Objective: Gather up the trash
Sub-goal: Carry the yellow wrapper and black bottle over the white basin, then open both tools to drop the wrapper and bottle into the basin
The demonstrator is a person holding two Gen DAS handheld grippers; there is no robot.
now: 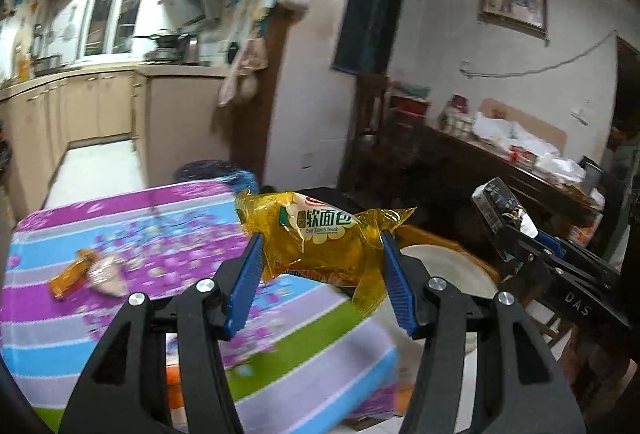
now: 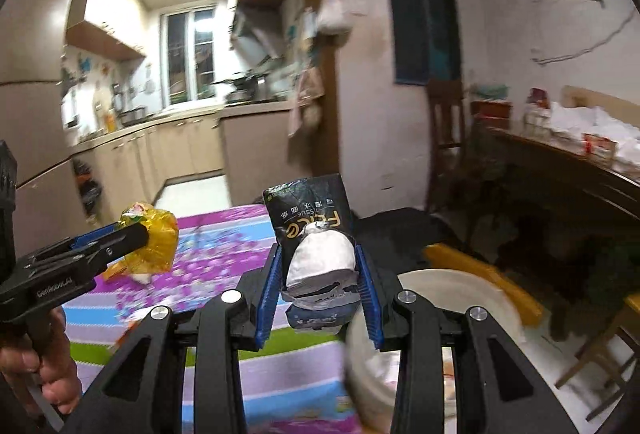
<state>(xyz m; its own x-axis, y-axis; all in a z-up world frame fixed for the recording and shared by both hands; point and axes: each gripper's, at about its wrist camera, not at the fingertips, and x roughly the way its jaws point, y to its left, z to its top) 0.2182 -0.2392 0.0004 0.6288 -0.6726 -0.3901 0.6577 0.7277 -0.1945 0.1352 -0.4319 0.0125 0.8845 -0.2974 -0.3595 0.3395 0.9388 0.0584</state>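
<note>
The blue fingers (image 1: pixel 246 274) of the left gripper (image 1: pixel 320 254) are pinched on a yellow bread wrapper (image 1: pixel 316 238), which is held in the air above the near right edge of the tabletop (image 1: pixel 120 322). The wrapper is printed with green and white lettering, and its twisted ends stick out past both fingers. In the right wrist view the same wrapper is seen from the side, gripped at the tip of the left gripper.

The fingers (image 2: pixel 270 294) of the right gripper (image 2: pixel 320 274) are closed on a black tissue packet (image 2: pixel 310 218) with white tissue bulging from its torn front; it is held upright, lifted off the tabletop.

The tabletop is covered with a striped cloth of purple, blue, white and green. On its left part an orange wrapper (image 1: pixel 68 276) and a pale crumpled wrapper (image 1: pixel 106 274) are seen lying beside each other, touching. A white bin (image 1: pixel 452 274) with a yellow rim is seen just beyond the table's right edge, below both grippers. A kitchen is visible behind.
</note>
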